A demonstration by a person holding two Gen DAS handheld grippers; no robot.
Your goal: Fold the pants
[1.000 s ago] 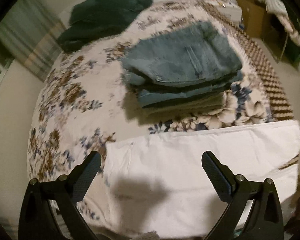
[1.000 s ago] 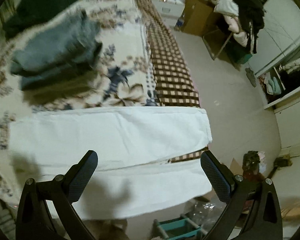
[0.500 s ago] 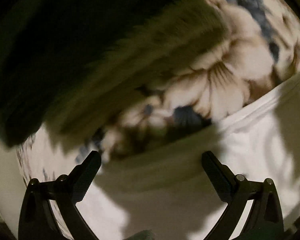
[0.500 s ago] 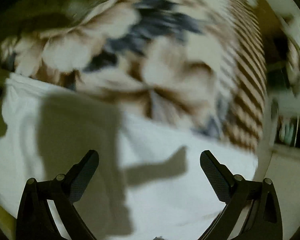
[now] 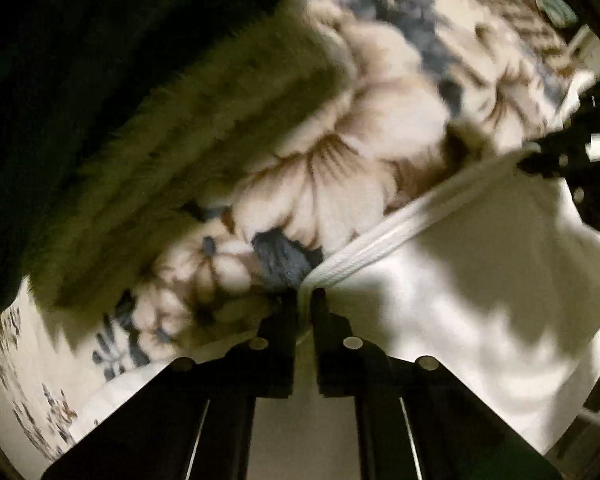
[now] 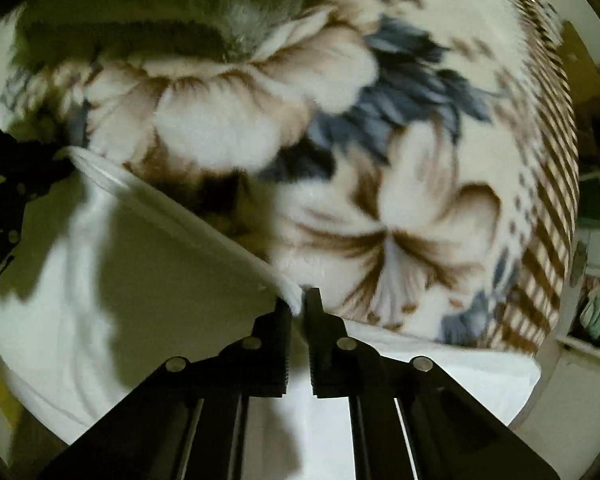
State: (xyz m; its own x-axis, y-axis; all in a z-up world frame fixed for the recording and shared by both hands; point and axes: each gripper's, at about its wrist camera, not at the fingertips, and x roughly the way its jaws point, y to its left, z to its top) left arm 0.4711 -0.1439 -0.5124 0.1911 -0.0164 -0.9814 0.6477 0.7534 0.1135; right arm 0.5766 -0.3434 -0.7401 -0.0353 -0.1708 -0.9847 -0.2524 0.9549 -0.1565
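We pinch the far hem of the white cotton pants [image 5: 480,280], lying along the near edge of the floral fleece blanket [image 6: 340,120], with left gripper [image 5: 308,294] and right gripper [image 6: 299,296] both clamped on it, ready to lift a straight fold.

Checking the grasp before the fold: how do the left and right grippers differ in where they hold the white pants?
The left gripper pinches the thick ribbed edge of the white pants, with cloth spreading to its right. The right gripper pinches a thinner edge, with cloth spreading to its left. Both are shut on the same raised edge over the floral blanket.
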